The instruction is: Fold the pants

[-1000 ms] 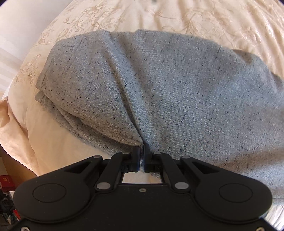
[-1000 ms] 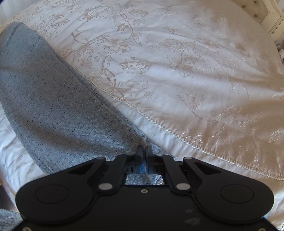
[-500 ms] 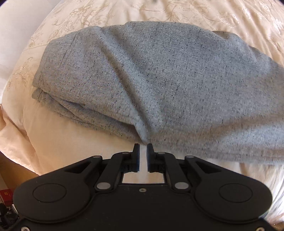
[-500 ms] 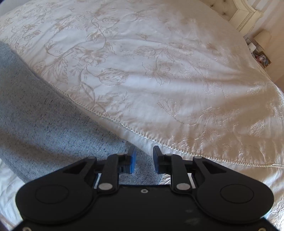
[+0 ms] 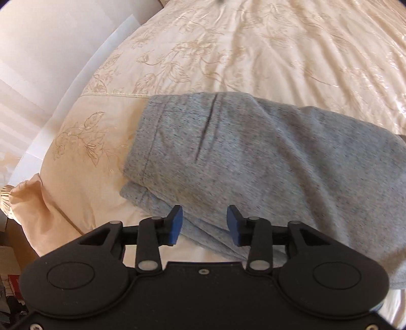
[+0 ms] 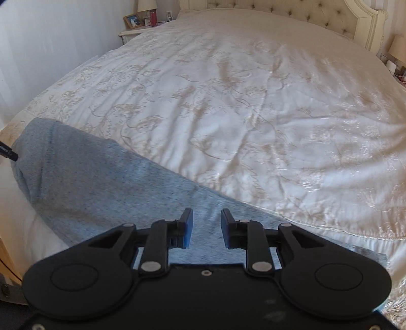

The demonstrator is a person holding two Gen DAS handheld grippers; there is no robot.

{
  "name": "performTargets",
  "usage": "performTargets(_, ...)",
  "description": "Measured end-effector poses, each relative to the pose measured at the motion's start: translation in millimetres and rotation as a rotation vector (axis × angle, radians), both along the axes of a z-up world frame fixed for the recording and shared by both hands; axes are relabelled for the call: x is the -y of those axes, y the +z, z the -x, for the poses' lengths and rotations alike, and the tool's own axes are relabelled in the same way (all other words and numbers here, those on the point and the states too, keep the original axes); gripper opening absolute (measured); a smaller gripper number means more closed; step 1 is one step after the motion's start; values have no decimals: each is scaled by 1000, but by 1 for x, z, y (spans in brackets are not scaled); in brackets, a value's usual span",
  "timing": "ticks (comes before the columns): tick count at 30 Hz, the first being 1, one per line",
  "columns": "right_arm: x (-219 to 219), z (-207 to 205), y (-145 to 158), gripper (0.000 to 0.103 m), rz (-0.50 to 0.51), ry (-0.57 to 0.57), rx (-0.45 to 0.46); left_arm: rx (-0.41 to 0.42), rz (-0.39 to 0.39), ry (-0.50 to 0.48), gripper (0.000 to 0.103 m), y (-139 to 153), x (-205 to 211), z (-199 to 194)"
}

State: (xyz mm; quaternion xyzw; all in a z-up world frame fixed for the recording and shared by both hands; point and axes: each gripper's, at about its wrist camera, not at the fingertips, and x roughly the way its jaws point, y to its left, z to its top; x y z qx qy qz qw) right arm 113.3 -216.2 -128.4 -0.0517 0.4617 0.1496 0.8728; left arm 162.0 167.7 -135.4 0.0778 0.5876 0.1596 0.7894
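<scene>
Both wrist views — close above pants.

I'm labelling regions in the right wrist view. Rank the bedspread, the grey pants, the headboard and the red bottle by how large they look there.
1. bedspread, most of the frame.
2. grey pants, the lower left band.
3. headboard, a strip at the top, though far away.
4. red bottle, tiny, also far away.

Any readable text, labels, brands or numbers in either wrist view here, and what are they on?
No text can be read in either view.
Grey pants: a dark seam line, no label showing.
Bedspread: embroidered flowers only, no words.
Framed picture and red bottle on the nightstand: too small to read.
Left gripper and right gripper: no markings visible.
</scene>
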Motion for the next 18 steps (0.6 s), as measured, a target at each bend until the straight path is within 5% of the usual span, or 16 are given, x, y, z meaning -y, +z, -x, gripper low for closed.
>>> performTargets(7,-163,5,-6,28,-62,213,-55,-136,-9,54,57,-44,-74,-22)
performTargets(9,-207,5,-10,29,-68,284,-63,-140,61,66,57,-49,-95,-22)
performTargets(18,-374,5,-31,31,-23,590,3,-142,120,-77,57,-29,-102,-17)
